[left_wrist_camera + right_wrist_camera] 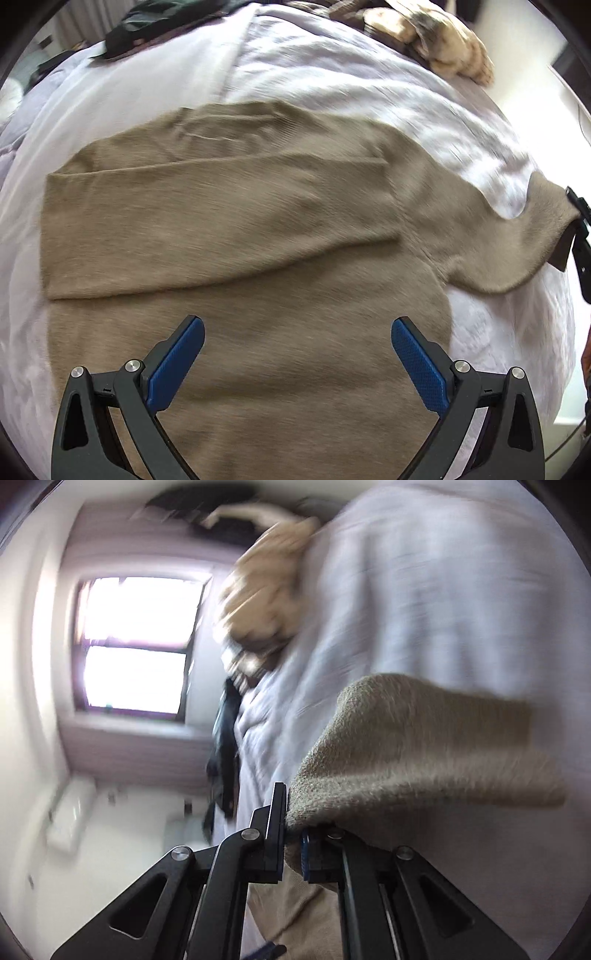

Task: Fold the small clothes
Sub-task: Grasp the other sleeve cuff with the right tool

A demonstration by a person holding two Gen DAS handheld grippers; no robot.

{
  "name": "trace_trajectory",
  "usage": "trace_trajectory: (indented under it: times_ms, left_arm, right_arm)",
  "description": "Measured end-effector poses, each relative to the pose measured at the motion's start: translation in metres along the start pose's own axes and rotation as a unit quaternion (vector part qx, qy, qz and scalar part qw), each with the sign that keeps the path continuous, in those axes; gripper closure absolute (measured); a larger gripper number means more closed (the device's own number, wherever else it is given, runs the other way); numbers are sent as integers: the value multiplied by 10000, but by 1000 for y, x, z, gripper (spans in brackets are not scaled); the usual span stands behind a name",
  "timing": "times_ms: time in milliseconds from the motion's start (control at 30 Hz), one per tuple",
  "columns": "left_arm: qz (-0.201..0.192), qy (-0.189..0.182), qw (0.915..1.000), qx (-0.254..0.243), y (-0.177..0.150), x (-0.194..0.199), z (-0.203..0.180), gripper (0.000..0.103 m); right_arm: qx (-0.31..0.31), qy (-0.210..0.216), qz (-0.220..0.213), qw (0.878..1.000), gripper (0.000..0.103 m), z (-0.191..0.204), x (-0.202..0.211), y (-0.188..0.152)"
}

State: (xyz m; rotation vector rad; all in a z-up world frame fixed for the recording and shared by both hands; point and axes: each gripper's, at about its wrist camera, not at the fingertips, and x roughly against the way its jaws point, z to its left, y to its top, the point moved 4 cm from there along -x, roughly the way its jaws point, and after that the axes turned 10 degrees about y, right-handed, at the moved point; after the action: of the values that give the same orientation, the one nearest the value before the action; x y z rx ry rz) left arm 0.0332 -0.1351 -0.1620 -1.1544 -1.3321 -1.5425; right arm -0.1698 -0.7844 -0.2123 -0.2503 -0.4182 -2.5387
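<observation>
The right hand-held gripper (295, 834) pinches the sweater (240, 229) sleeve's cuff (369, 760); the left hand-held gripper (297, 354) hovers open. A shallow pinch could slip, dragging the folded left sleeve askew on the bed (332, 74).

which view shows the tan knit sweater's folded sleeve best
The left wrist view. It looks down on the tan knit sweater spread on the pale bedsheet, one sleeve folded across its body. The right wrist view is blurred and shows only the other sleeve's cuff pinched in the right gripper.
</observation>
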Motion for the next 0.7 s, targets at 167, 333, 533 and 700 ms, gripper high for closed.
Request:
trace_trajectory:
  times_ms: [167, 333, 533, 700]
  left_arm:
    - [-27, 84, 9993, 353, 8, -8, 50, 2]
    - [-109, 95, 9978, 648, 15, -17, 98, 2]
    - [-243, -19, 9935, 1108, 23, -28, 159, 2]
    - [-318, -313, 9910, 1262, 27, -43, 183, 2]
  right_arm:
    - [972, 116, 1078, 9893, 96, 55, -78, -43]
    - [1730, 5, 2301, 9577, 96, 83, -160, -137]
    - [1746, -485, 3295, 9266, 96, 58, -231, -230]
    - [1248, -1378, 3386, 9224, 79, 20, -240, -259]
